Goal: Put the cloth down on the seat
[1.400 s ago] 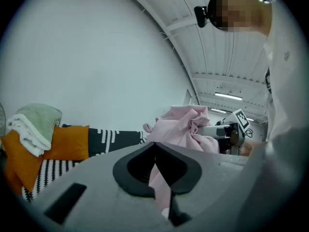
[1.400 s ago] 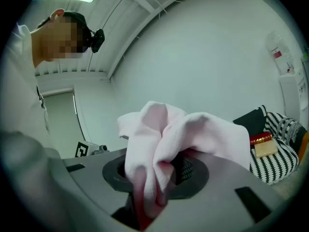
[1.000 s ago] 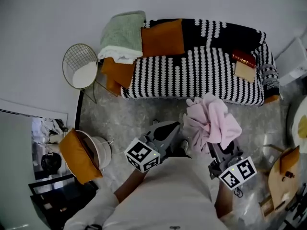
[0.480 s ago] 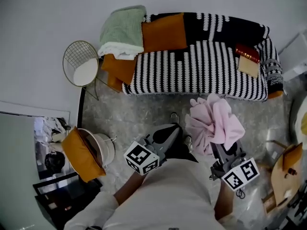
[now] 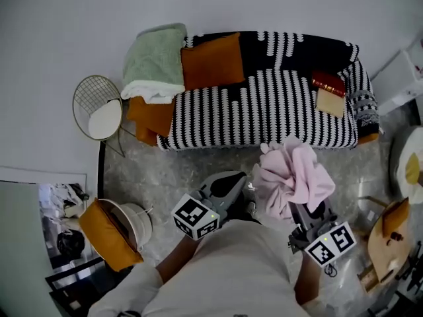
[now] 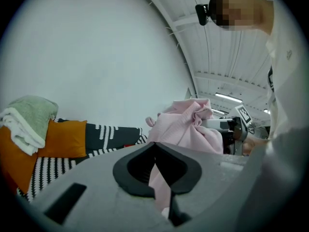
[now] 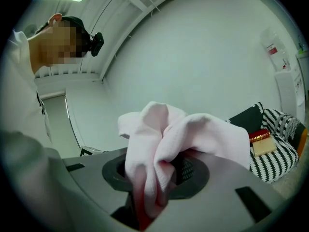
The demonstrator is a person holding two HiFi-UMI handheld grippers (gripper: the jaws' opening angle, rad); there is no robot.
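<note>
A bunched pink cloth [image 5: 294, 177] hangs in the air just in front of the seat, a sofa with a black-and-white striped cover [image 5: 264, 104]. My right gripper [image 5: 301, 210] is shut on the cloth from below; in the right gripper view the folds [image 7: 193, 134] spill up out of its jaws [image 7: 149, 187]. My left gripper [image 5: 241, 187] sits at the cloth's left edge. In the left gripper view a narrow pink strip shows pinched between its jaws [image 6: 161, 187], with the rest of the cloth [image 6: 188, 124] just beyond.
On the sofa lie an orange cushion [image 5: 211, 61], a green towel [image 5: 152, 58] at its left end, and a red book [image 5: 328, 83] on the right. A wire basket [image 5: 96, 107] and a white bucket [image 5: 129, 220] stand on the floor at left, wooden furniture [image 5: 386, 236] at right.
Both grippers keep the same hold and pose with the cloth. The view has shifted a little, and the sofa's front edge now lies closer to the cloth.
</note>
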